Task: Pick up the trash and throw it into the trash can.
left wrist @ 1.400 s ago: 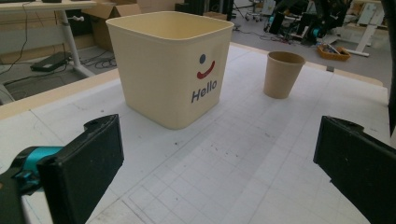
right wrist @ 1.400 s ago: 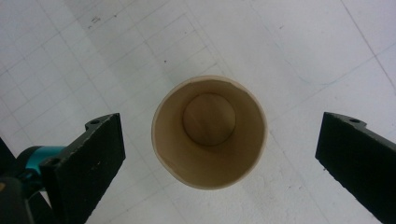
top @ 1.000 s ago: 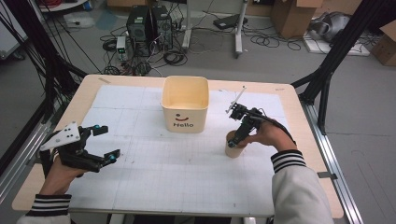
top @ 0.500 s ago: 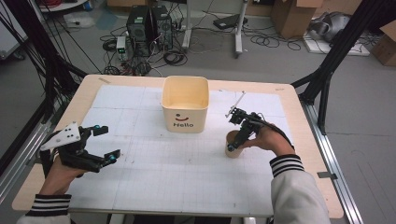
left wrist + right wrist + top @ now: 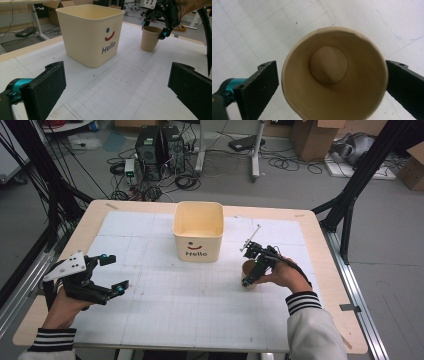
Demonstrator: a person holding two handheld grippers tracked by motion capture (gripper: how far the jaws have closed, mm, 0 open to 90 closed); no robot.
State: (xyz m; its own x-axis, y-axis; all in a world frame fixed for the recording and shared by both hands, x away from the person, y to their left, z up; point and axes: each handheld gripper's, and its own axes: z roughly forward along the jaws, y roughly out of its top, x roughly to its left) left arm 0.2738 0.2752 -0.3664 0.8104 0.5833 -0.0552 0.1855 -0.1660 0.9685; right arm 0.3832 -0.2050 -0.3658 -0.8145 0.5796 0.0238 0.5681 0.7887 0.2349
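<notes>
A brown paper cup (image 5: pixel 245 268) stands upright on the white mat, right of centre; it is empty inside (image 5: pixel 332 72). My right gripper (image 5: pixel 251 275) points down over it, open, one jaw on each side of the rim (image 5: pixel 332 75). A thin gap shows at the left jaw; contact at the right jaw is unclear. The cup (image 5: pixel 149 38) and that gripper also appear far off in the left gripper view. My left gripper (image 5: pixel 115 272) is held open near the table's left edge, nothing between its jaws (image 5: pixel 117 82).
A cream square bucket (image 5: pixel 198 251) with a smiley and "Hello" stands at the mat's centre back, left of the cup (image 5: pixel 92 40). A gridded white mat (image 5: pixel 190 305) covers the wooden table (image 5: pixel 330 270). Black frame posts flank the table.
My right gripper has come down slightly around the cup. The left gripper and the bucket have not moved.
</notes>
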